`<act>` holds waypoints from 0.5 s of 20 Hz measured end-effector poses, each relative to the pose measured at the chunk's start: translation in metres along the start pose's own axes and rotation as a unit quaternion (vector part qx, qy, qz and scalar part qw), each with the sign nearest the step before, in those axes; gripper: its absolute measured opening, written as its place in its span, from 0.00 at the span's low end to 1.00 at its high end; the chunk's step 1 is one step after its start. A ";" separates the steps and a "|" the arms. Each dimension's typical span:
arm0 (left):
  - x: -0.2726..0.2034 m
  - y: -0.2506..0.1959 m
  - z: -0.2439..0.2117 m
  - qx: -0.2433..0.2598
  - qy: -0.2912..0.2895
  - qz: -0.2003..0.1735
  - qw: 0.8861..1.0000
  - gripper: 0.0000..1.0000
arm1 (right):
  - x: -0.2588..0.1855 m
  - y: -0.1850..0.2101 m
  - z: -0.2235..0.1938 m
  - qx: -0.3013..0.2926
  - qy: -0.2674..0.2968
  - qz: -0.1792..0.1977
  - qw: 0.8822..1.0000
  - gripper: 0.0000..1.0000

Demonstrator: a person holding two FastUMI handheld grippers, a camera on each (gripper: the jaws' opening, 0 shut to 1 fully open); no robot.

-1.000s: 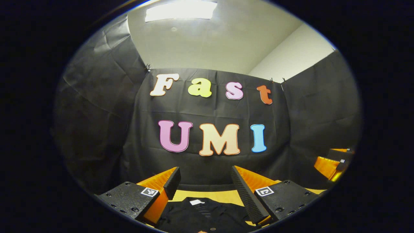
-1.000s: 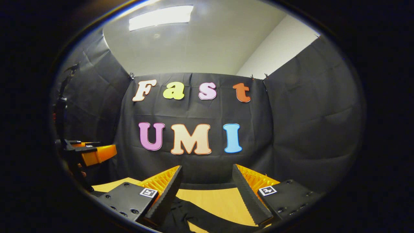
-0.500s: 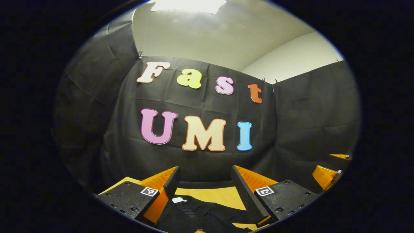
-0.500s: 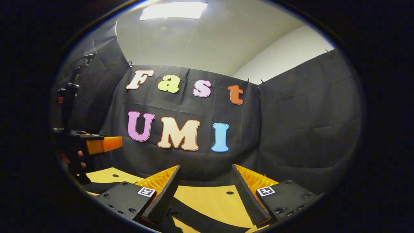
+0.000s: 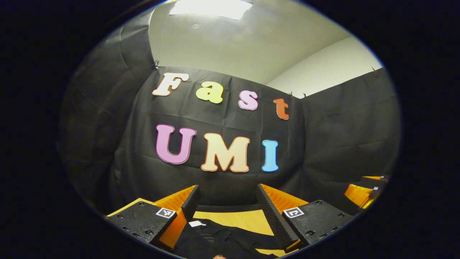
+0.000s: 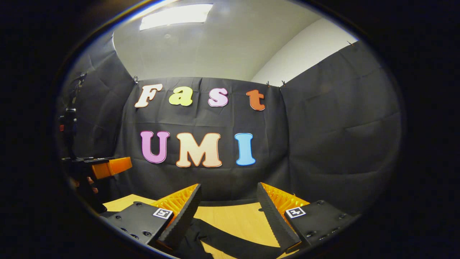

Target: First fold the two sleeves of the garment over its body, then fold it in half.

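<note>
Lying on wooden table: dark garment, prob. unfolded.

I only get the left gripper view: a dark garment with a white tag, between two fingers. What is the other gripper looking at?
Observer: The right gripper view shows a black strip, likely a sleeve, lying across the table between the right gripper's open fingers.
Operator: Is somebody holding the gripper my camera rides on?
Observer: Yes. That view shows a hand wrapped around the handle below the left gripper.
</note>
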State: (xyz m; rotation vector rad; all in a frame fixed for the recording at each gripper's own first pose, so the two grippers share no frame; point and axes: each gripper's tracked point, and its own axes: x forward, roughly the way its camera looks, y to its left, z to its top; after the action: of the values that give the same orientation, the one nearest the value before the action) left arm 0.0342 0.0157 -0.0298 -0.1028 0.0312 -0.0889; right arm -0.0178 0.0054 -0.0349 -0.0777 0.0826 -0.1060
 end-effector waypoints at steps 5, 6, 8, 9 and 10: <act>-0.016 0.031 -0.017 0.024 0.023 0.039 0.999 0.92 | 0.010 -0.005 -0.001 0.005 -0.009 0.012 1.000 0.99; -0.018 0.036 -0.019 0.023 0.029 0.048 0.998 0.93 | 0.012 -0.006 -0.004 0.008 -0.007 0.013 1.000 0.99; -0.022 0.043 -0.017 0.024 0.030 0.060 0.997 0.92 | 0.014 -0.008 -0.014 0.008 0.003 0.014 1.000 0.98; -0.024 0.044 -0.016 0.025 0.030 0.062 0.997 0.92 | 0.014 -0.006 -0.019 0.008 0.008 0.017 1.000 0.98; -0.025 0.045 -0.015 0.027 0.029 0.063 0.997 0.93 | 0.015 -0.004 -0.022 0.006 0.012 0.020 1.000 0.99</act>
State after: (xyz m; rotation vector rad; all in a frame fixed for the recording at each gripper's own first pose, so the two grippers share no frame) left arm 0.0128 0.0611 -0.0484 -0.0438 0.0935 0.0337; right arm -0.0056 -0.0022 -0.0574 -0.0619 0.1067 -0.0669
